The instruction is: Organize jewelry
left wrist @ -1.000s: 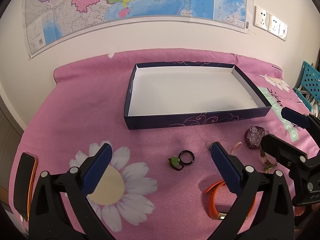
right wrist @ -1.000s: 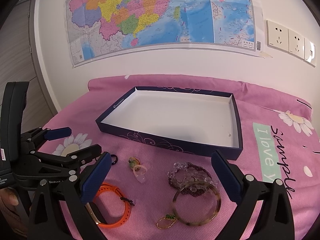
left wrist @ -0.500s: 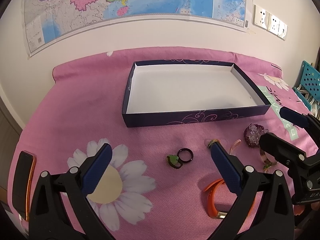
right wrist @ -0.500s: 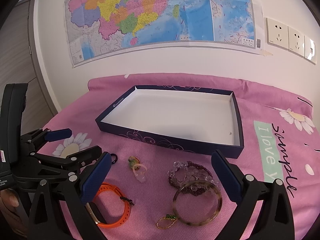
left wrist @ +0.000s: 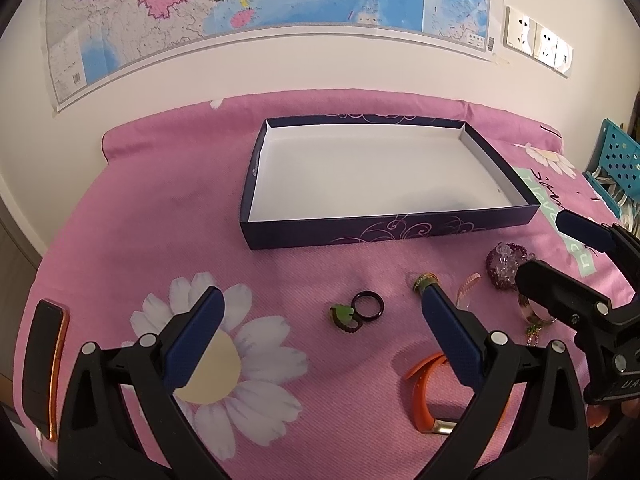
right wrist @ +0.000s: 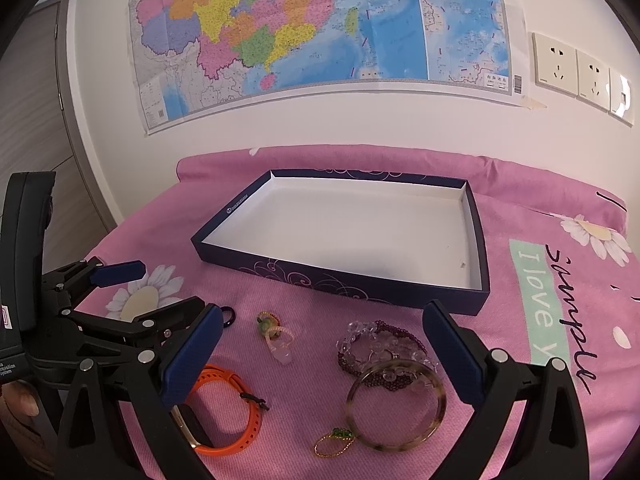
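Spread right hand-held gripper (right wrist: 322, 346) hovers above bangle (right wrist: 396, 406); left hand-held gripper (left wrist: 322, 334) spread over rings (left wrist: 358, 312).

Back wall (right wrist: 320, 120): off-white, plain, evenly lit, warm cast. Large coloured map (right wrist: 320, 24) taped flat across its upper part, lower edge running just above the surface below. Right of the map, a row of white wall sockets (right wrist: 580, 72). Left edge of right wrist view: grey door frame (right wrist: 70, 100), wood-grain panel beside it. Surface is covered by a pink cloth (left wrist: 160, 220) printed with white daisies and lettering; its far edge touches the wall. At far right corner, teal perforated basket (left wrist: 618, 160), partly cut off.
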A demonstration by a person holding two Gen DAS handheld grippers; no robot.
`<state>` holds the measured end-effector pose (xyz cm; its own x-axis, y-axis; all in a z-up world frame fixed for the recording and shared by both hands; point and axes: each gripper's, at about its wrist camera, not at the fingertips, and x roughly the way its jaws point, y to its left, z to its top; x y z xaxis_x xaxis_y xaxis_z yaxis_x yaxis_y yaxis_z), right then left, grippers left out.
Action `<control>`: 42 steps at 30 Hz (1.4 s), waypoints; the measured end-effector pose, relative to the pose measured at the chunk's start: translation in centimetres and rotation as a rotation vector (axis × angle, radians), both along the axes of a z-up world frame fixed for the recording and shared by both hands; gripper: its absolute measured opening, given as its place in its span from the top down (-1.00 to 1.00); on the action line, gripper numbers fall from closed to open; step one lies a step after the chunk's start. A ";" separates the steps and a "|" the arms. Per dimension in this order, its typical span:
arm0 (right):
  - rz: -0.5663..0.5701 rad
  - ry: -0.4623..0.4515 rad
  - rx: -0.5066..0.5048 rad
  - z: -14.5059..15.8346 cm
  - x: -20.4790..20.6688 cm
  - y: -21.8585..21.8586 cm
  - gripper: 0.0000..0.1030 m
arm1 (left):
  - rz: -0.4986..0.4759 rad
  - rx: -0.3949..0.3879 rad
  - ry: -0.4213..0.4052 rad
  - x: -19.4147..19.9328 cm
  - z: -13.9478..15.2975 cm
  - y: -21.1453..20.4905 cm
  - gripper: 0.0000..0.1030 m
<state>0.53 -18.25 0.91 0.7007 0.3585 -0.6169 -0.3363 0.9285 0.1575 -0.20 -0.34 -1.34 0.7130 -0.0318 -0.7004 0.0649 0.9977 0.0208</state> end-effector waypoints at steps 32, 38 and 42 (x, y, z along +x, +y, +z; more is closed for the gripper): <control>-0.060 0.066 -0.004 -1.0 -0.4 -4.5 -0.88 | -0.122 -0.039 0.050 -0.6 -0.9 0.0 -0.89; -0.066 0.151 -0.003 -2.6 -0.4 -6.5 -0.55 | -0.243 -0.037 0.082 -1.6 -1.6 -1.3 -0.89; -0.055 0.210 -0.010 -3.8 -0.4 -6.8 -0.18 | -0.311 -0.042 0.104 -1.8 -2.0 -2.3 -0.71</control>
<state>0.10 -25.07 -2.84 0.5749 0.3164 -0.7546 -0.2456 0.9464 0.2098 -2.00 -2.59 -3.34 0.5896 -0.2675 -0.7621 0.3662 0.9296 -0.0431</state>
